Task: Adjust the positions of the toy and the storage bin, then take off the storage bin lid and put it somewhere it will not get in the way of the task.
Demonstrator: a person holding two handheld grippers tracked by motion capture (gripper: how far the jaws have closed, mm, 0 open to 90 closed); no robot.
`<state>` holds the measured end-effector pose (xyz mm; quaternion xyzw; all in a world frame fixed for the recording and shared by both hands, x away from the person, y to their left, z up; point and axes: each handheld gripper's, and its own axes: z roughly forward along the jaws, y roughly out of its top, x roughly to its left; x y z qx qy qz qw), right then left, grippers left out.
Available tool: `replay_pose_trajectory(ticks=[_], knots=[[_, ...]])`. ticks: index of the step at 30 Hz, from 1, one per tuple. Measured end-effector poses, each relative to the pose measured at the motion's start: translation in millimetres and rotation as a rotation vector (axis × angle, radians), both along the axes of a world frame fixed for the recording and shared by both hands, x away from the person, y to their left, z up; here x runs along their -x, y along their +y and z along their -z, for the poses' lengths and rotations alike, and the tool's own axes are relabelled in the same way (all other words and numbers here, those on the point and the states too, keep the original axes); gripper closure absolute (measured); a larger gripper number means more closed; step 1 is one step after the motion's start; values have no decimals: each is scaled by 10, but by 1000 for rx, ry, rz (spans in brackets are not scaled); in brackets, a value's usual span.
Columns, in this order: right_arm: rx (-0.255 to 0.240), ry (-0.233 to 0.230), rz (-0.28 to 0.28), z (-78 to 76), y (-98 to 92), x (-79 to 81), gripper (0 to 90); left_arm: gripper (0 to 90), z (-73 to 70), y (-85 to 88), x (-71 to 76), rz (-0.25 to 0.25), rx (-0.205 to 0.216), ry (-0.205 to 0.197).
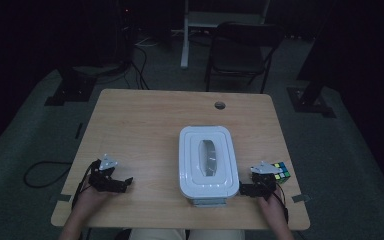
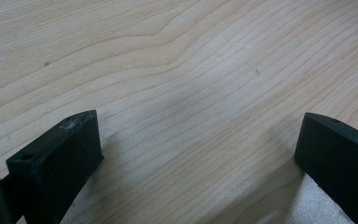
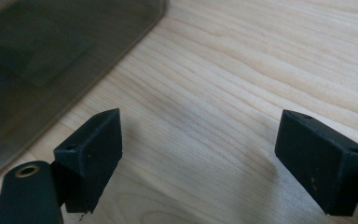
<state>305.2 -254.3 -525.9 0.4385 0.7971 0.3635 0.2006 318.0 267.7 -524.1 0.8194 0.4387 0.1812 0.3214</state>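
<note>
High view dim, surroundings black; gripper views brighter, soft shadows

White box (image 1: pixel 208 160); multicoloured cube (image 1: pixel 280 170), perhaps; pale woodgrain table (image 1: pixel 145 125).

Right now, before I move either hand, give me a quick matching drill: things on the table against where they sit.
Things:
1. white box
2. puzzle cube
3. left gripper
4. cable hole

Places:
A. far edge of the table
B. near left, jaws apart
C. middle
D. near right edge

Pairs: 1-C, 2-D, 3-B, 4-A
</note>
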Motion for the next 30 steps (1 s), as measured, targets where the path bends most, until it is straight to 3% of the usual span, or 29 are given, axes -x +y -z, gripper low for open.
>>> replay_pose_trajectory(ticks=[4,8,18,21,26,30], knots=[[40,16,3,11,14,-18,143,13,0,0,0,1,-1,0],[21,42,8,17,-3,-47,126,13,-1,2,8,15,-1,1],[22,42,7,17,-2,-47,125,14,-19,11,13,32,-11,19],[22,42,7,17,-2,-47,125,14,-75,11,38,44,25,28],[22,42,7,17,-2,-47,125,14,-198,-25,60,64,26,16],[22,41,7,17,-2,-47,125,14,-367,-85,69,80,53,-2]])
